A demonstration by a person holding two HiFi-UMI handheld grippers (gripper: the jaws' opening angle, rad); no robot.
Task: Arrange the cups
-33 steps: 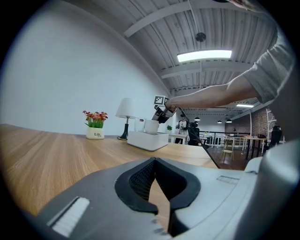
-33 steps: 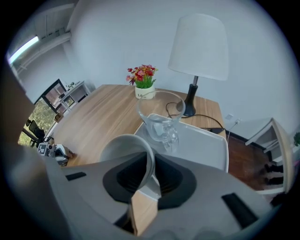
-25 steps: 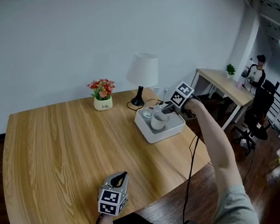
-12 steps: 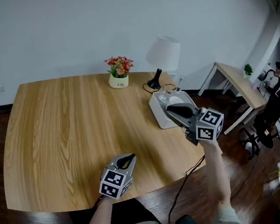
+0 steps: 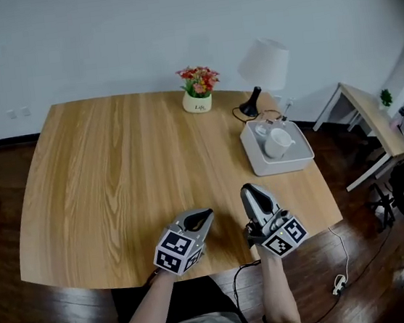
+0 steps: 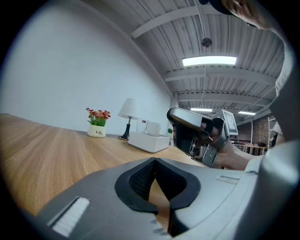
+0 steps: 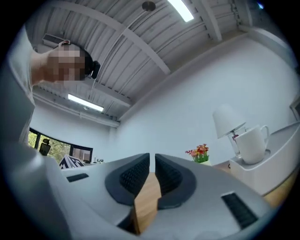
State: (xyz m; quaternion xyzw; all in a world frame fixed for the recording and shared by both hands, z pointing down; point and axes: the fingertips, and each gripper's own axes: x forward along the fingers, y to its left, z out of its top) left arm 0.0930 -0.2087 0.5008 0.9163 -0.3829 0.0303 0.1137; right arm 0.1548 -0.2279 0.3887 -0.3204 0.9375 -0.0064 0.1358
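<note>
A white mug [image 5: 281, 141] lies in the white tray [image 5: 298, 160] at the table's far right, with a smaller clear cup [image 5: 262, 130] behind it. The right gripper view shows the mug [image 7: 253, 139] ahead to the right. My right gripper [image 5: 250, 188] hovers over the table's near edge, far from the tray; its jaws have just been closing, are shut, and hold nothing [image 7: 152, 160]. Beside it on the left, my left gripper [image 5: 207, 213] is shut and empty [image 6: 153, 161]. The left gripper view catches the right gripper [image 6: 194, 133] and the tray [image 6: 147, 141].
A small pot of flowers [image 5: 196, 92] and a table lamp [image 5: 263, 65] stand at the table's far edge, with a cable by the lamp's foot. A side desk [image 5: 371, 123] stands off to the right on the dark floor.
My right gripper has pulled back from the tray to the near edge, beside the left gripper. The mug stays in the tray. The left gripper has kept its place.
</note>
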